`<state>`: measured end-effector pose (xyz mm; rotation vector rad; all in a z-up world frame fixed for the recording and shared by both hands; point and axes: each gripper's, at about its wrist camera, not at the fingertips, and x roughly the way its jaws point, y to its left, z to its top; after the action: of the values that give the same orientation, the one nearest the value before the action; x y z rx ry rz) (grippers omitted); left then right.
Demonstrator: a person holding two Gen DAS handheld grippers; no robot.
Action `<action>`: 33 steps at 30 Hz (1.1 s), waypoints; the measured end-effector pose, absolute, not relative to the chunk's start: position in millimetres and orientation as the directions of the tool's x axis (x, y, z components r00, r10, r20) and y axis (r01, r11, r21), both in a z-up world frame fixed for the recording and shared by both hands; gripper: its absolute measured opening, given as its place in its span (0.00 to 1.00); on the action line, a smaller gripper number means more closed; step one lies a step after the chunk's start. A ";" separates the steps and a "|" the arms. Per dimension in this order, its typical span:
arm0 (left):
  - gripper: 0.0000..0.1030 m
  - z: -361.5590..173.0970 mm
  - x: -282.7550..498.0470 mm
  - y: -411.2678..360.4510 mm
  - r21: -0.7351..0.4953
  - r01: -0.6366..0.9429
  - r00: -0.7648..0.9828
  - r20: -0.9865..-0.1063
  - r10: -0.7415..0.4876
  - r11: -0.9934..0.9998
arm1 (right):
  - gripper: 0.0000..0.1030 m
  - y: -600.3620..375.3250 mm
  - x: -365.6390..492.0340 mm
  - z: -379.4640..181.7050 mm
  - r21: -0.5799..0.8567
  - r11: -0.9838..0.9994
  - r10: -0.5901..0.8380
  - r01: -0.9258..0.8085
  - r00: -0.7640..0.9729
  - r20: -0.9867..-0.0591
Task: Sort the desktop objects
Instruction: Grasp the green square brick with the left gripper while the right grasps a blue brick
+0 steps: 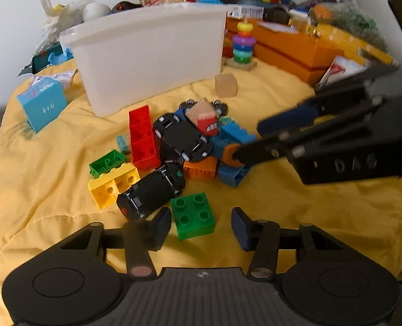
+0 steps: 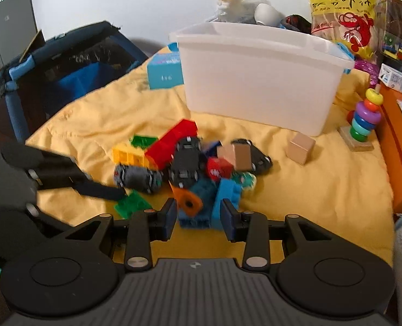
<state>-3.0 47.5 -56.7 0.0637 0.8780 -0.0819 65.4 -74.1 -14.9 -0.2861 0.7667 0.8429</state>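
Observation:
A heap of toy bricks and black toy cars [image 1: 182, 138] lies on the yellow cloth [image 1: 282, 203] in front of a white plastic bin [image 1: 146, 54]. My left gripper [image 1: 201, 226] stands open around a green square brick [image 1: 192, 214], with a gap at its right pad. My right gripper [image 2: 199, 218] reaches into the heap from the right. Its pads straddle blue bricks [image 2: 195, 212] and an orange piece [image 2: 187, 201] without a clear squeeze, so it reads as open. A red brick [image 1: 142, 138] and a yellow brick [image 1: 111, 187] lie further left.
A wooden cube [image 2: 300, 148] and a ring stacker [image 2: 365, 116] stand to the right of the bin. A light blue box [image 1: 42, 107] sits left of it. Orange boxes [image 1: 296, 49] and packets crowd the back right. A dark blue bag [image 2: 73, 62] lies past the cloth's left edge.

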 end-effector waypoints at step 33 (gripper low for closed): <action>0.36 -56.4 -15.7 41.1 -0.087 0.191 0.579 -0.795 -0.184 0.978 | 0.24 -102.2 53.8 -17.9 -0.212 0.650 0.380 -0.730 0.554 -0.741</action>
<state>-15.7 41.1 -56.4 0.0083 0.9282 -0.2194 53.8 -102.2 -17.9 -0.5454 0.7150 0.6952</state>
